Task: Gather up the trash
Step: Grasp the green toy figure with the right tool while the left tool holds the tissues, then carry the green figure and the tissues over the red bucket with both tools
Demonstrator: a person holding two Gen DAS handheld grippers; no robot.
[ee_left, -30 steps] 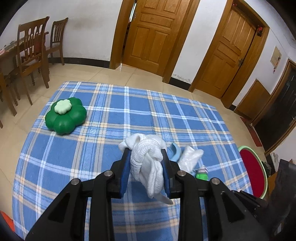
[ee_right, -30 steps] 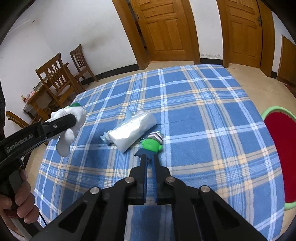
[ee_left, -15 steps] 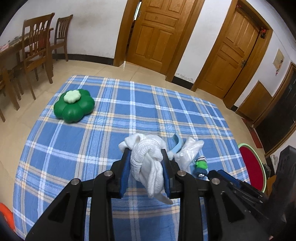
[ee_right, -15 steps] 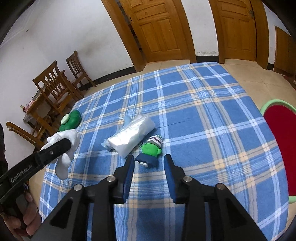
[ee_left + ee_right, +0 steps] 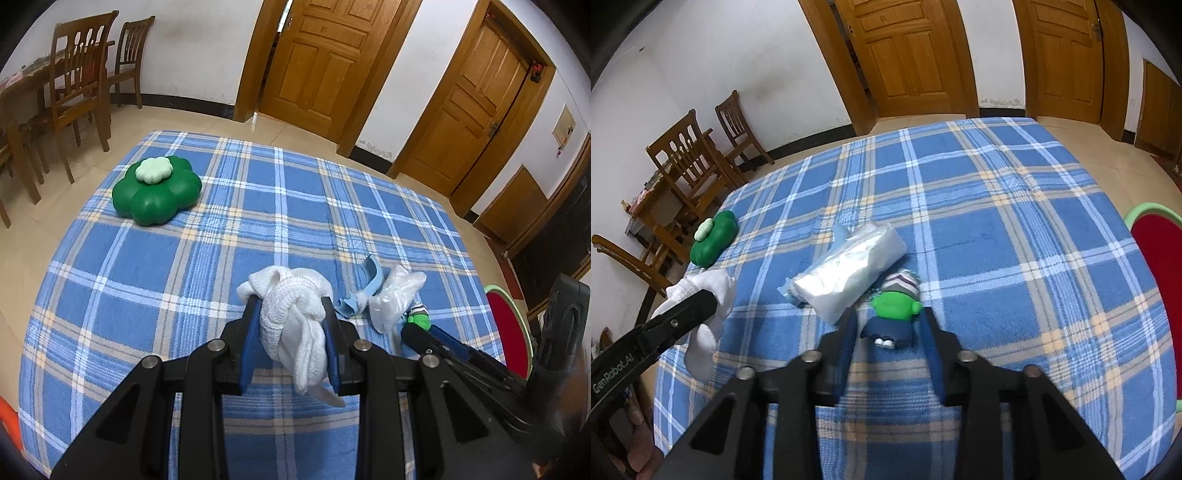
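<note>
The left gripper [image 5: 291, 314] clamps a knotted white knit cloth [image 5: 295, 325] between its blue-padded fingers [image 5: 251, 332] above the blue plaid worktop [image 5: 258, 229]; a green clover-shaped cushion [image 5: 157, 194] lies far left.

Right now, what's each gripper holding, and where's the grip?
The left gripper is shut on the white knotted cloth, pads across its bunched middle. The right gripper holds nothing: jaws just closing, straddling the green toy figure, pads clear.

Both fisheye views ride on grippers, angled steeply down over blue plaid tablecloth [image 5: 166, 266] toward wooden doors; left view close behind knotted white cloth [image 5: 291, 317]; shared: green clover-shaped box [image 5: 713, 240], clear plastic bag [image 5: 849, 269], small green doll [image 5: 895, 306]
</note>
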